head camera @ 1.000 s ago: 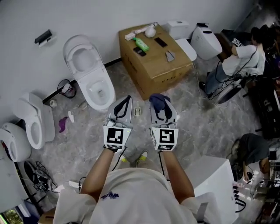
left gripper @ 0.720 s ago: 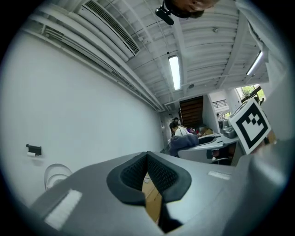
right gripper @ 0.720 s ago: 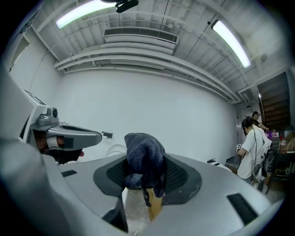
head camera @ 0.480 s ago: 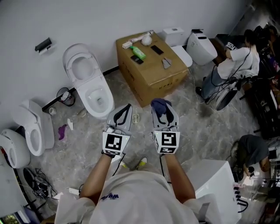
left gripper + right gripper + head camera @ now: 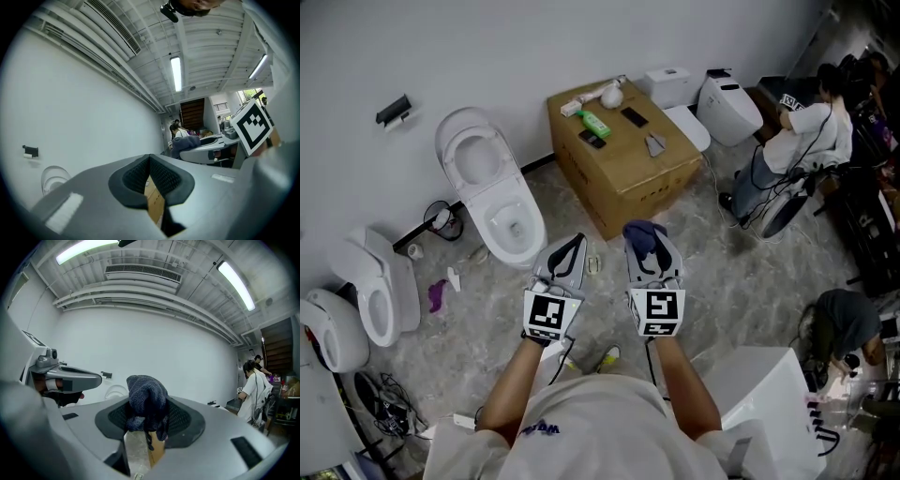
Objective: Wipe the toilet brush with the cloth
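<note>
With the right gripper (image 5: 647, 248) pinching a bunched dark cloth (image 5: 146, 397) and the left gripper (image 5: 570, 246) closed on nothing, the toilet brush (image 5: 609, 92) (white, apparently) lies loose on the far cardboard box (image 5: 628, 159), so wiping it unsteadied could shove it off.

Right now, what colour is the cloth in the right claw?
Dark blue cloth, clearest in the right gripper view.
</note>
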A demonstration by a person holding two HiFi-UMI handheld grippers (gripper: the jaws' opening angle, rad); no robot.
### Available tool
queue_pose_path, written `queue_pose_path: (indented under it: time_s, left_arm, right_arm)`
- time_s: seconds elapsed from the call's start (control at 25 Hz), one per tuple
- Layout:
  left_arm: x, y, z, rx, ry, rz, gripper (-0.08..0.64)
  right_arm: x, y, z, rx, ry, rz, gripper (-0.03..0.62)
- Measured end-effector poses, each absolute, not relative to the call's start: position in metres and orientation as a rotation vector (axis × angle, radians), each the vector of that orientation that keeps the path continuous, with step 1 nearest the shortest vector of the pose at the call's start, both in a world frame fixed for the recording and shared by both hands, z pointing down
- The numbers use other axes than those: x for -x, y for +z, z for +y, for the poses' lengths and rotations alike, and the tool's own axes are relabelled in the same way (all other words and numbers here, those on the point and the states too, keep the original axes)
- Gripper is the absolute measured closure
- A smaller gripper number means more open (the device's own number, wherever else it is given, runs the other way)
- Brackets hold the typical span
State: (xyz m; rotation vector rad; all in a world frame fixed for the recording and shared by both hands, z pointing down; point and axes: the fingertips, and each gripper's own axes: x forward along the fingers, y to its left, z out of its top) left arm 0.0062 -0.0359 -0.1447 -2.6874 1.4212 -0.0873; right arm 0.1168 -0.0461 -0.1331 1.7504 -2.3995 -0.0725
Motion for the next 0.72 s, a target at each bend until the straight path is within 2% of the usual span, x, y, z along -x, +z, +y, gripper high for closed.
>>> queue_pose_path:
  time_s: [0.72]
  left_arm:
    - [-0.028, -0.135, -0.042, 2.722, -0.125, 1.383, 0.558]
  right_arm:
    - [-0.130, -0.131, -0.046, -1.763, -0.049, -2.395, 0.411]
